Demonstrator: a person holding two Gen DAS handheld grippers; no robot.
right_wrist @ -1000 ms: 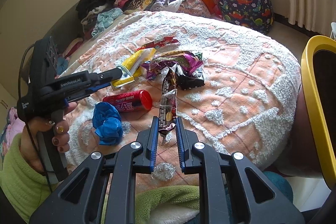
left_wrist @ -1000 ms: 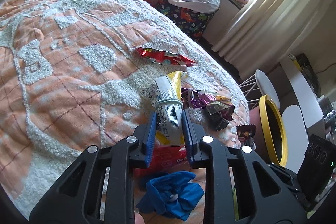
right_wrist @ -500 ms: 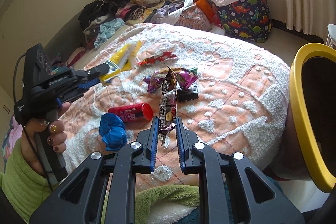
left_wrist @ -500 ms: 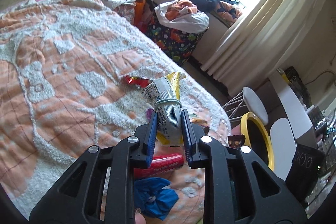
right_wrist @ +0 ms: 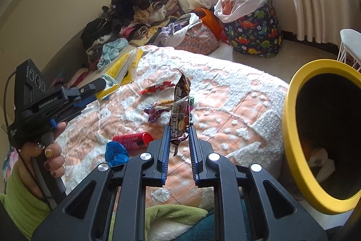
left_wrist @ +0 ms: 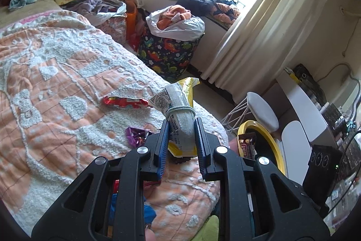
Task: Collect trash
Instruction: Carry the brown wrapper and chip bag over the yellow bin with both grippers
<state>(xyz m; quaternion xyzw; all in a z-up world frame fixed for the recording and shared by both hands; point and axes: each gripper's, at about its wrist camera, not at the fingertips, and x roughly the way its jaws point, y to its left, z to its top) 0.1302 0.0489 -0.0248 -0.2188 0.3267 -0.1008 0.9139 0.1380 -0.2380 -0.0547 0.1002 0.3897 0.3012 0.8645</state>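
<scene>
Dinosaur-print hamper (right_wrist: pixel 255 35) beside cream curtains (left_wrist: pixel 259 33); clothes pile (right_wrist: pixel 135 15) behind orange quilt (left_wrist: pixel 56 92)

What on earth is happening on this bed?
A person is clearing rubbish off the bed with two hand-held tools. The left gripper holds a yellow-and-white snack bag, the right gripper a brown candy wrapper. A yellow-rimmed bin waits beside the bed; more wrappers remain.
</scene>
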